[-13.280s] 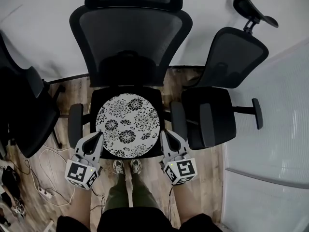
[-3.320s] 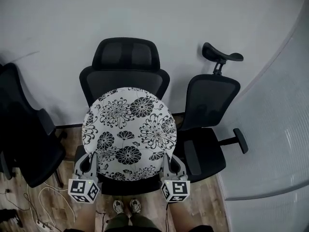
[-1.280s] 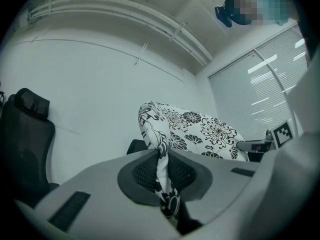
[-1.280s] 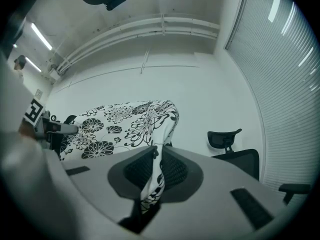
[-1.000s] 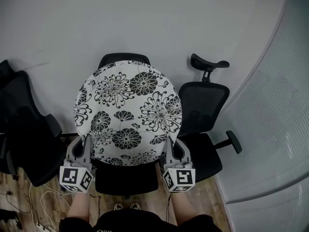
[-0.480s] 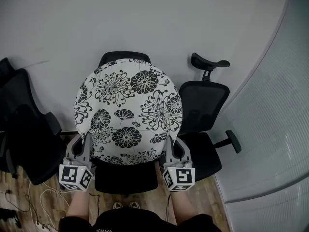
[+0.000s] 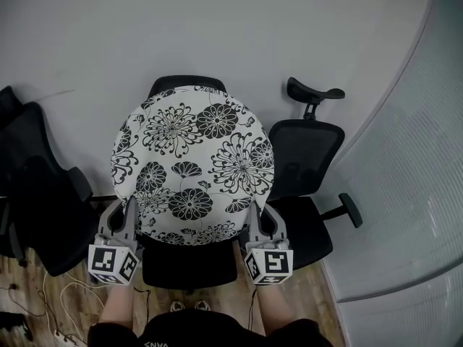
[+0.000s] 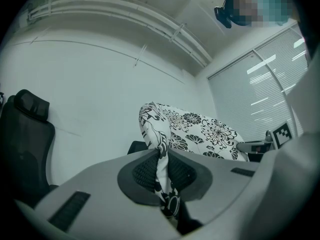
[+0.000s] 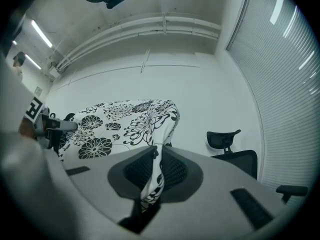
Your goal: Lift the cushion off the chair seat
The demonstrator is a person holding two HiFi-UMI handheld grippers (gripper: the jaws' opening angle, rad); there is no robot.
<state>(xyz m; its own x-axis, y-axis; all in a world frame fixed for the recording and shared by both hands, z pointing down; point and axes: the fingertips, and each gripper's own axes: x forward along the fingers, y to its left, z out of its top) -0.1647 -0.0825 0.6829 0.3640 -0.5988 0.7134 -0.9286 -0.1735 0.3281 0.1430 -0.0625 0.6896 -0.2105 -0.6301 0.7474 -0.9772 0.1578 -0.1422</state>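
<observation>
risen off the chair [image 7: 189, 266] — round floral cushion [image 7: 193, 165], pinched tight by left tongs [image 7: 132, 208], right tongs [image 7: 254, 211].

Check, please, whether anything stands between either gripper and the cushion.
Nothing visible does. The left gripper is shut on the cushion's near left edge and the right gripper on its near right edge, with the fabric pinched directly in each. The cushion is held tilted above the chair seat.

The left gripper [image 7: 124, 219] and right gripper [image 7: 260, 221] are pale grey plastic, each backed by a white cube [image 7: 113, 264] with black square markers. Their fingers [image 8: 145, 173] carry black ribbed pads. The person wears dark clothing [image 7: 189, 332], possibly short-sleeved, and pale shoes [image 7: 178, 308].
</observation>
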